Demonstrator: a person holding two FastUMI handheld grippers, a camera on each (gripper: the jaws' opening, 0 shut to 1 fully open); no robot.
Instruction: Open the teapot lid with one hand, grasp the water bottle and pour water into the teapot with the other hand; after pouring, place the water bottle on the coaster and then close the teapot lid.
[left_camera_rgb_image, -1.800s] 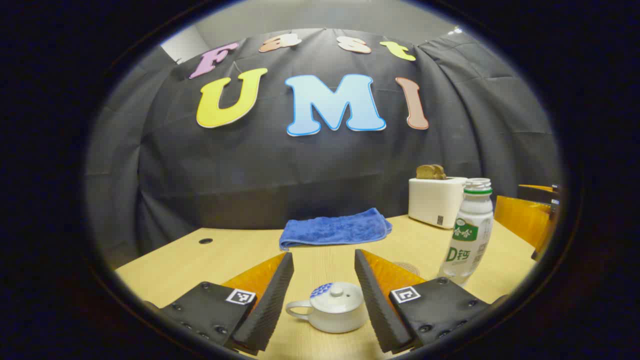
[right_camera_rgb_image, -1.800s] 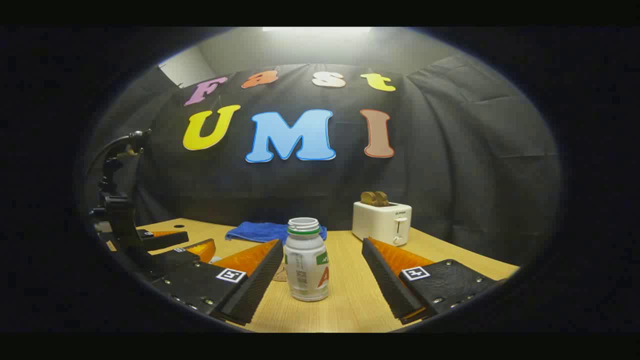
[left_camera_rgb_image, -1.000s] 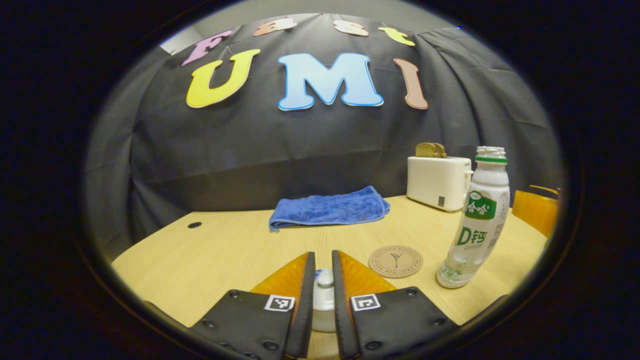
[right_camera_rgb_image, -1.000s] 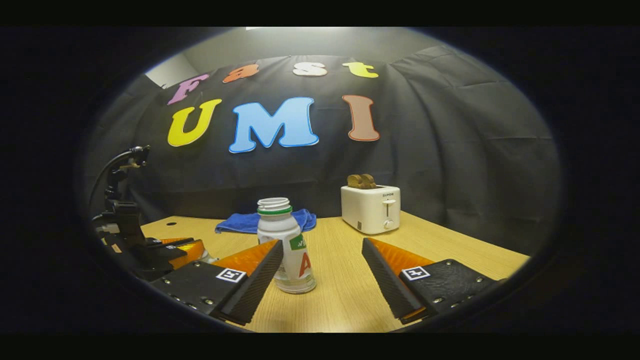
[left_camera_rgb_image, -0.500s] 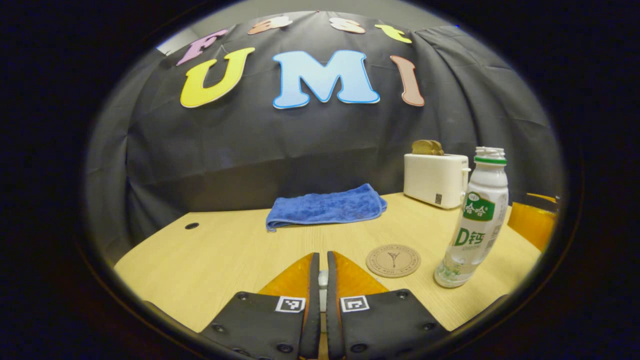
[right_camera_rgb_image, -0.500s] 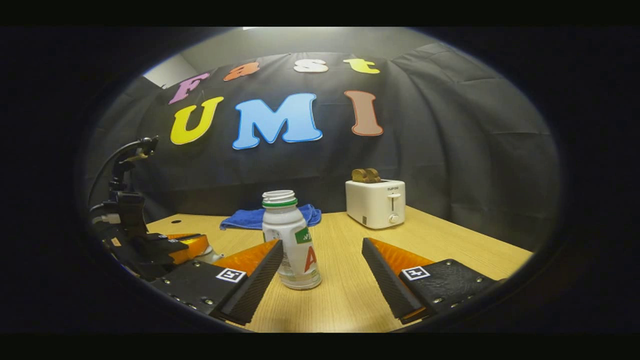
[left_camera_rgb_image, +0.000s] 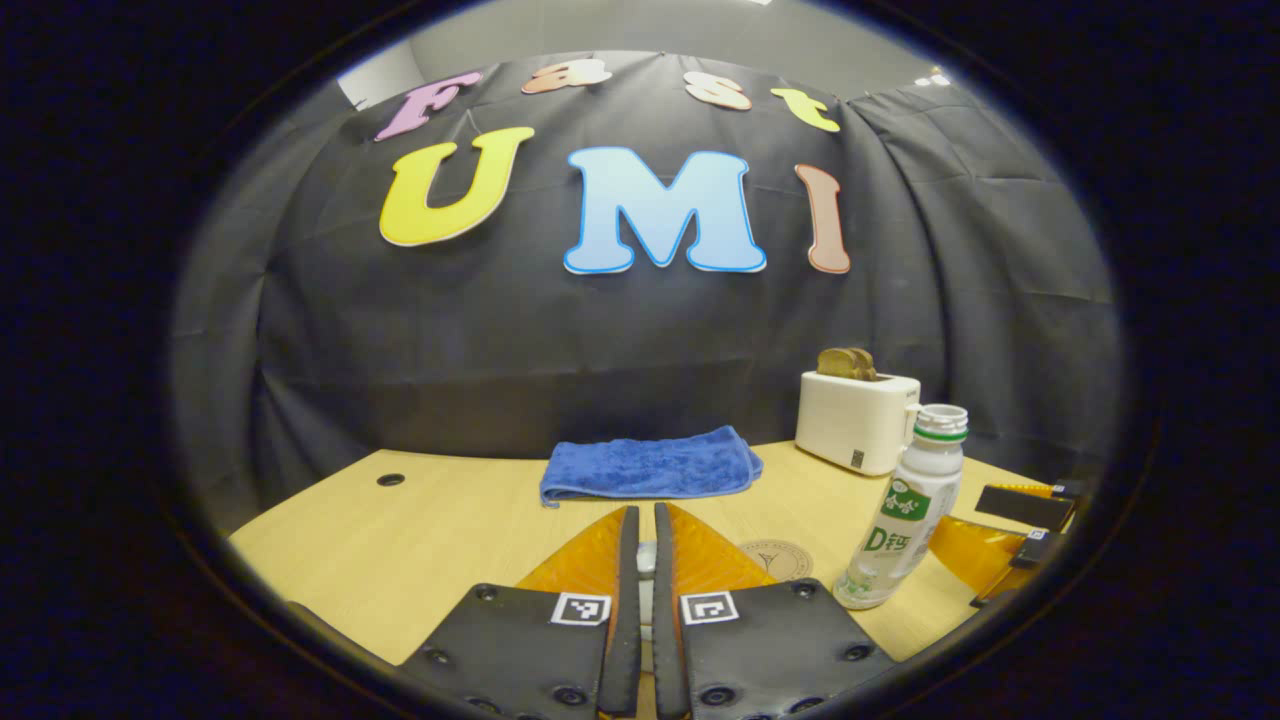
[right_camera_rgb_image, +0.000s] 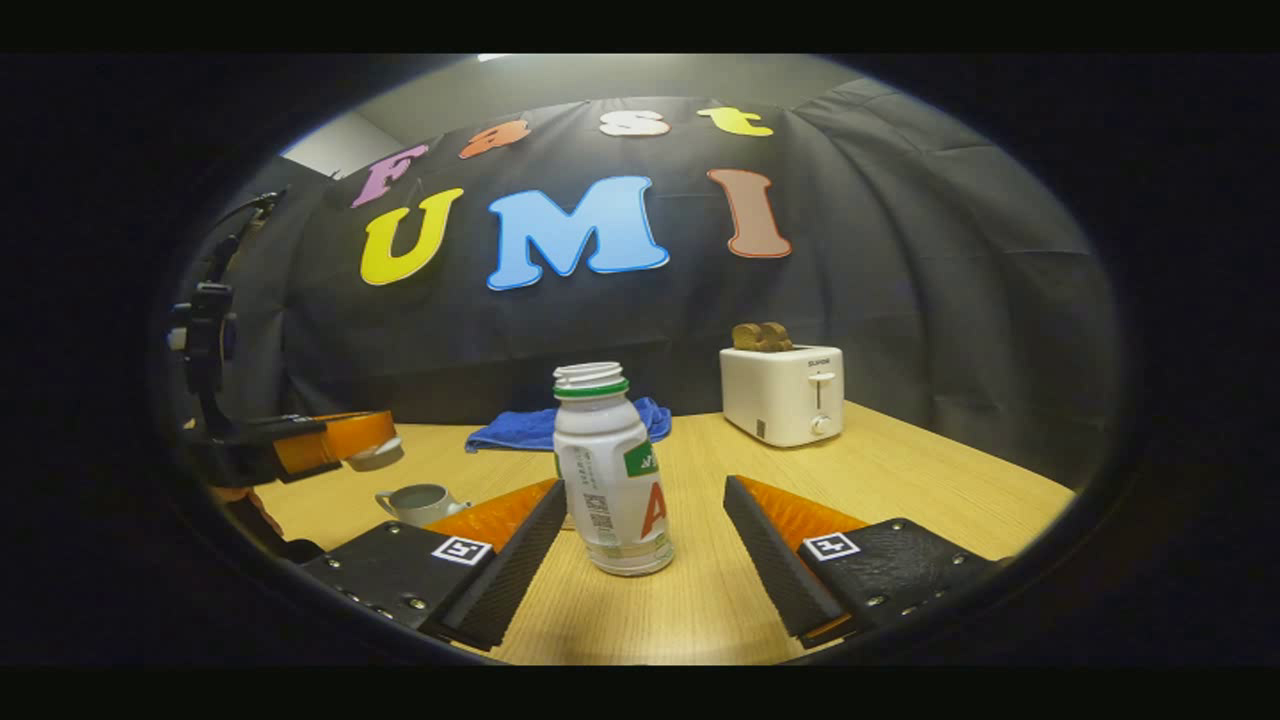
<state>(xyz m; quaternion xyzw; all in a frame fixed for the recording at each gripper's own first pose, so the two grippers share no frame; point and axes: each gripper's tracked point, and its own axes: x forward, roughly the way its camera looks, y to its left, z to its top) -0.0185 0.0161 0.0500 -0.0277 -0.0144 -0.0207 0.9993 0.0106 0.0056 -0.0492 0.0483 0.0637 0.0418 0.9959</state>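
Note:
My left gripper (left_camera_rgb_image: 645, 515) is shut on the white teapot lid (left_camera_rgb_image: 647, 560), of which a sliver shows between its fingers. In the right gripper view that gripper (right_camera_rgb_image: 375, 437) holds the lid (right_camera_rgb_image: 378, 458) up in the air above the open white teapot (right_camera_rgb_image: 420, 503). The water bottle (right_camera_rgb_image: 610, 470), uncapped with a green neck ring, stands upright on the table between the fingers of my open right gripper (right_camera_rgb_image: 645, 497), closer to the left finger and not gripped. In the left gripper view the bottle (left_camera_rgb_image: 905, 520) stands right of the round cork coaster (left_camera_rgb_image: 778, 557).
A folded blue towel (left_camera_rgb_image: 650, 465) lies at the back of the wooden table (right_camera_rgb_image: 900, 490). A white toaster (right_camera_rgb_image: 785, 395) with toast in it stands at the back right. The black cloth wall closes off the far side.
My left gripper closed on the lid knob, then rose with it, leaving the teapot open. The right gripper moved closer around the bottle, still open.

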